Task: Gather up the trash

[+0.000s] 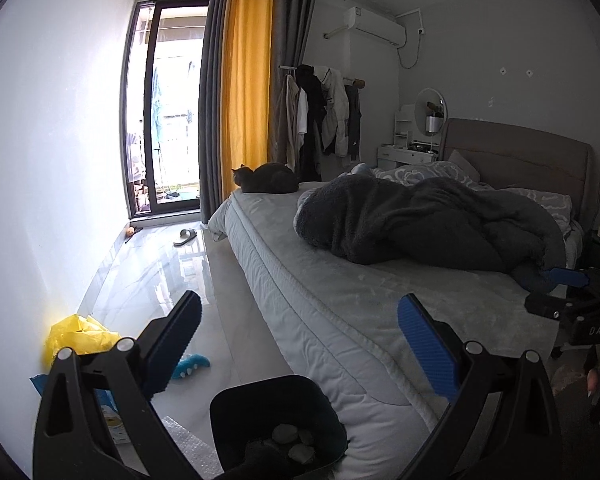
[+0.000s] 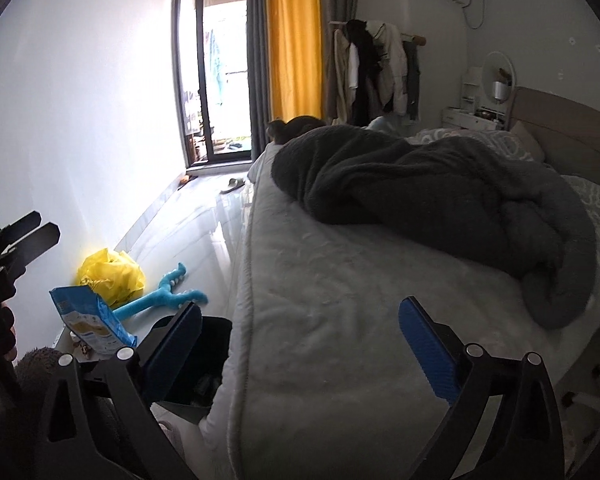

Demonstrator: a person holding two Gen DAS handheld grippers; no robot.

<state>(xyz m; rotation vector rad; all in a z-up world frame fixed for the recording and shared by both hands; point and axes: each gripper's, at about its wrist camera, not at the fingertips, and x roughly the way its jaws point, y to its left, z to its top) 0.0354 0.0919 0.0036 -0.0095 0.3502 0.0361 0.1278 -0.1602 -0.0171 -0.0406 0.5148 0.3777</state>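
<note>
Left wrist view: left hand-held gripper is wide open and empty, with the black bin right below it, wads already inside.

Right wrist view: right hand-held gripper also gapes empty; yellow bag and blue packet sit near-left on the floor. Risk: grabbing the teal toy touching them.

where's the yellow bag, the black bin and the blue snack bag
yellow bag [image 2: 112, 278]: right wrist view, middle of its crumpled plastic
black bin [image 1: 276, 412]: left wrist view, inner back wall
blue snack bag [image 2: 90, 320]: right wrist view, middle of its printed front
</note>
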